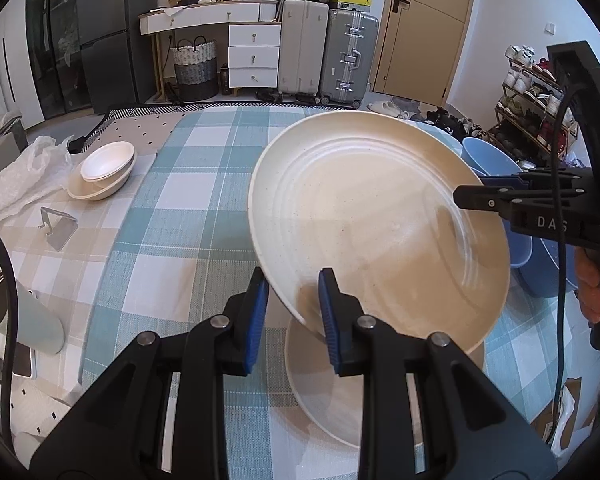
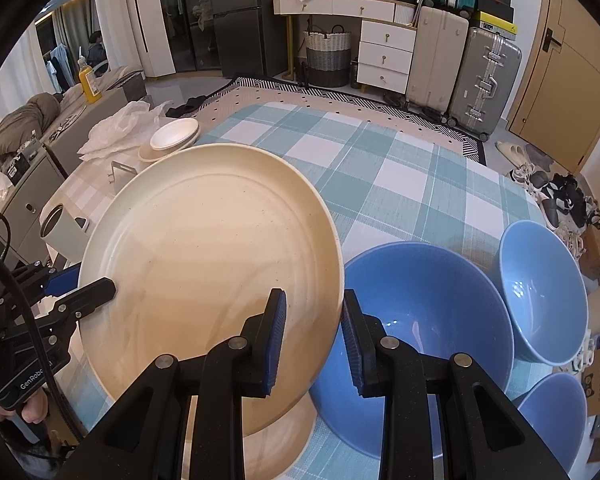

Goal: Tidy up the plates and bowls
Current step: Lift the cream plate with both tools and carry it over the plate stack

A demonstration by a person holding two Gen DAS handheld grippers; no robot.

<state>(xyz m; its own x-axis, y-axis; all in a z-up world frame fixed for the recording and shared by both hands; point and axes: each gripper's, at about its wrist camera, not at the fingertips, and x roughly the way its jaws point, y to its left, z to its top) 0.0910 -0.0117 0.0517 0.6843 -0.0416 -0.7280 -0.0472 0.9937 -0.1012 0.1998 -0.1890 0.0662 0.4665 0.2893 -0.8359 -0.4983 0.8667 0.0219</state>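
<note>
Above the checked bench (image 1: 188, 184), both claws, left claw (image 1: 294, 316) and right claw (image 2: 314, 344), pinch one cream plate (image 1: 380, 220), probably bound for the far-left stack (image 1: 102, 176).

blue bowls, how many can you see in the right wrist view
3. A big blue bowl sits just right of the held cream plate, a smaller one further right, a third at the lower right edge. More may be hidden.
</note>
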